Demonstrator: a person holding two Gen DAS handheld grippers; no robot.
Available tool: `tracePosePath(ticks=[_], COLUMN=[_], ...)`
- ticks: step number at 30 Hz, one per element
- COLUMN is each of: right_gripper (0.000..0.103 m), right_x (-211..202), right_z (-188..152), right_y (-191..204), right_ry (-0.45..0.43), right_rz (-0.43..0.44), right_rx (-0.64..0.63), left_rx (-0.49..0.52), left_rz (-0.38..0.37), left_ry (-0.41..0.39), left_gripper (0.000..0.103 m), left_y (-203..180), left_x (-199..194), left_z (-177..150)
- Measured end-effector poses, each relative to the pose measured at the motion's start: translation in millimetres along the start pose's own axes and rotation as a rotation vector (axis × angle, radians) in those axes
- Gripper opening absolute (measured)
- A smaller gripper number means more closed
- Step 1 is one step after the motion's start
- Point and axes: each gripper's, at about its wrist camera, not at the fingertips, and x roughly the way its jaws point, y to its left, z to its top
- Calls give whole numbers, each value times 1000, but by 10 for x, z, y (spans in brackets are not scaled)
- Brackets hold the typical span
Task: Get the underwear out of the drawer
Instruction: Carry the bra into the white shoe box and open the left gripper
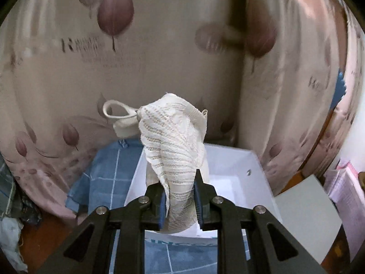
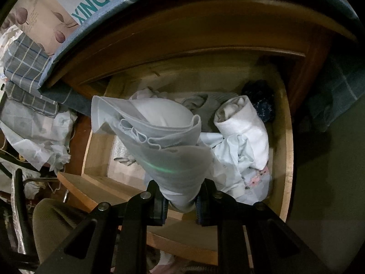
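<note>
Underwear is held clear of the wooden drawer (image 2: 285, 137): cream lace underwear (image 1: 175, 146) clamped in the left hand-held gripper (image 1: 180, 202) above a white box (image 1: 239, 173), pale blue underwear (image 2: 157, 137) pinched in the right hand-held gripper (image 2: 181, 202) over the drawer's front edge, evidently for removal.

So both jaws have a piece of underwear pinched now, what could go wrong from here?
1. The left gripper pinches only the bottom of the cream lace underwear; its loose strap sticks out sideways and could snag.
2. The right gripper holds the pale sheer underwear by one end directly above the open drawer. If it slips, it probably falls back in.
3. That hanging fabric might also brush the rolled white garment and drag it along.
</note>
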Motion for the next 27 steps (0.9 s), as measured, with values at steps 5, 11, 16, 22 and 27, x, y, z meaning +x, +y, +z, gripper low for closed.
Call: tracePosePath(ticks=[5, 11, 16, 22, 27], right_gripper=[17, 17, 17, 17, 17], right_x=[9, 23, 19, 24, 17], right_z=[-4, 4, 11, 3, 0], right_y=[-10, -5, -16, 10, 5], right_ry=[4, 5, 6, 3, 0], right_rz=[19, 28, 30, 20, 15], right_rx=[2, 4, 5, -1, 0], left_rx=[57, 66, 51, 3, -32], left_rz=[30, 71, 119, 144, 186], left_ry=[43, 129, 183, 192, 222], left_gripper=[20, 20, 20, 20, 20], left_y=[-24, -4, 52, 58, 22], left_x=[477, 781, 830, 725, 643], left_z=[-65, -281, -440, -521, -628])
